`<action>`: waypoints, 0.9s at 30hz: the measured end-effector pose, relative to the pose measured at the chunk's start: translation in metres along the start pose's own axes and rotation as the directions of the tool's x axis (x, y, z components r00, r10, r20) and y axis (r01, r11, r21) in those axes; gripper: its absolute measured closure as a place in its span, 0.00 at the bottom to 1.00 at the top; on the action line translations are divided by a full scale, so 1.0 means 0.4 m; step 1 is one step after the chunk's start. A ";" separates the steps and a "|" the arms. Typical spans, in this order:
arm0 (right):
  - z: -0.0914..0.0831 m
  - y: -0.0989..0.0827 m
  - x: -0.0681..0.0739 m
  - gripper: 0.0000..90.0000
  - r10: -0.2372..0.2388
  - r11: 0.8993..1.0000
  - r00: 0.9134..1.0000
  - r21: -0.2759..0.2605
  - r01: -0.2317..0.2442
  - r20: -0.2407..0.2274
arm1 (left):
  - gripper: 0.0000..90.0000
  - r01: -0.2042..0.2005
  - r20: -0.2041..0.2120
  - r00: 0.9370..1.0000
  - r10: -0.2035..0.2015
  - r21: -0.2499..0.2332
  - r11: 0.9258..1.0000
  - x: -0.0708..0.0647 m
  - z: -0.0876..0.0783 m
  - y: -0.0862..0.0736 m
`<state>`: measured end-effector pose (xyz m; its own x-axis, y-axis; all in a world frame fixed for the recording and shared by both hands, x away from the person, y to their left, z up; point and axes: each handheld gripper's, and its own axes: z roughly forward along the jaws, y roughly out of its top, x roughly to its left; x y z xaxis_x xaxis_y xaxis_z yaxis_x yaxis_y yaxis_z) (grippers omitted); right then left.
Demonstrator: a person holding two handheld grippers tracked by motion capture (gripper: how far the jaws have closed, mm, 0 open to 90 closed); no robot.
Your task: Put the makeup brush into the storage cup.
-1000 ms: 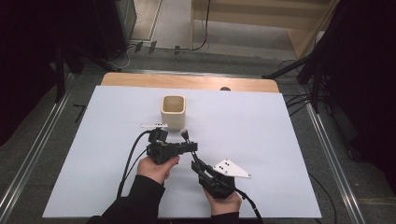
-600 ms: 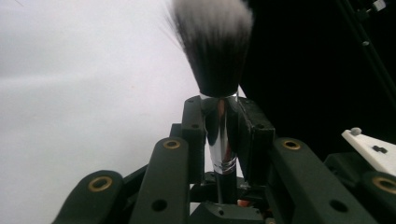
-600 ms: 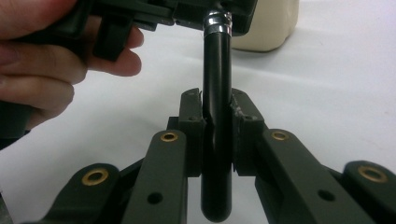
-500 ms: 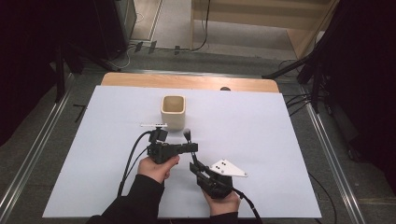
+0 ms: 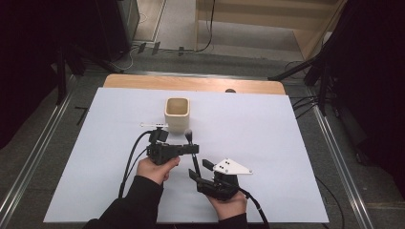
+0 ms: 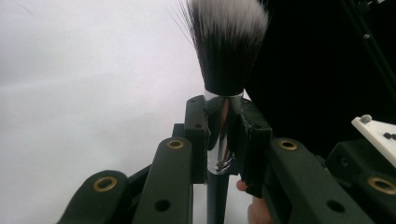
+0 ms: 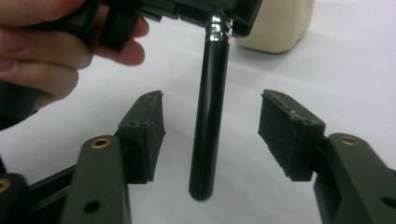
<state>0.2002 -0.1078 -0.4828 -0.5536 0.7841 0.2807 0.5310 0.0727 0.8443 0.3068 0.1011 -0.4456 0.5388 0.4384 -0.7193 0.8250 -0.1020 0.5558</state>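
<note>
We see one makeup brush (image 6: 227, 56), pinched by our left gripper (image 6: 224, 135); right gripper (image 7: 210, 135) just spread wide, one beige cup (image 5: 177, 113) near the tabletop's far edge.

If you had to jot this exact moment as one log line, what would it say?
left gripper: shut on brush | right gripper: jaws just opened, clear of brush handle | cup: upright on table

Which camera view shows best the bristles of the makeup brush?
The left gripper view: the makeup brush bristles rise large, black with pale tips, above the silver ferrule. In the high view the bristles are a tiny tuft near the cream cup. The right gripper view shows the black handle.
</note>
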 end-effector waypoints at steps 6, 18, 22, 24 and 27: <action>-0.003 0.012 -0.015 0.33 0.009 0.999 0.999 0.042 -0.006 -0.054 | 0.86 -0.025 -0.014 1.000 0.026 0.017 1.000 0.003 -0.010 0.007; 0.000 0.043 -0.030 0.26 -0.010 0.990 0.995 0.141 0.025 -0.103 | 0.86 -0.086 -0.059 0.994 0.090 0.056 0.995 -0.001 -0.013 0.018; 0.005 0.059 -0.029 0.26 -0.025 0.985 0.989 0.167 0.049 -0.145 | 0.86 -0.098 -0.061 0.993 0.102 0.067 0.993 0.003 -0.017 0.021; 0.005 0.061 -0.030 0.26 -0.028 0.983 0.988 0.173 0.054 -0.152 | 0.86 -0.108 -0.061 0.992 0.112 0.076 0.991 0.004 -0.018 0.021; 0.004 0.067 -0.035 0.26 -0.039 0.980 0.984 0.185 0.071 -0.172 | 0.86 -0.115 -0.055 0.991 0.120 0.088 0.989 0.006 -0.019 0.023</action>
<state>0.2231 -0.1158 -0.4647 -0.6763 0.6626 0.3219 0.5996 0.2413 0.7631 0.3142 0.1079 -0.4391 0.6238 0.4714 -0.6234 0.7693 -0.2296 0.5962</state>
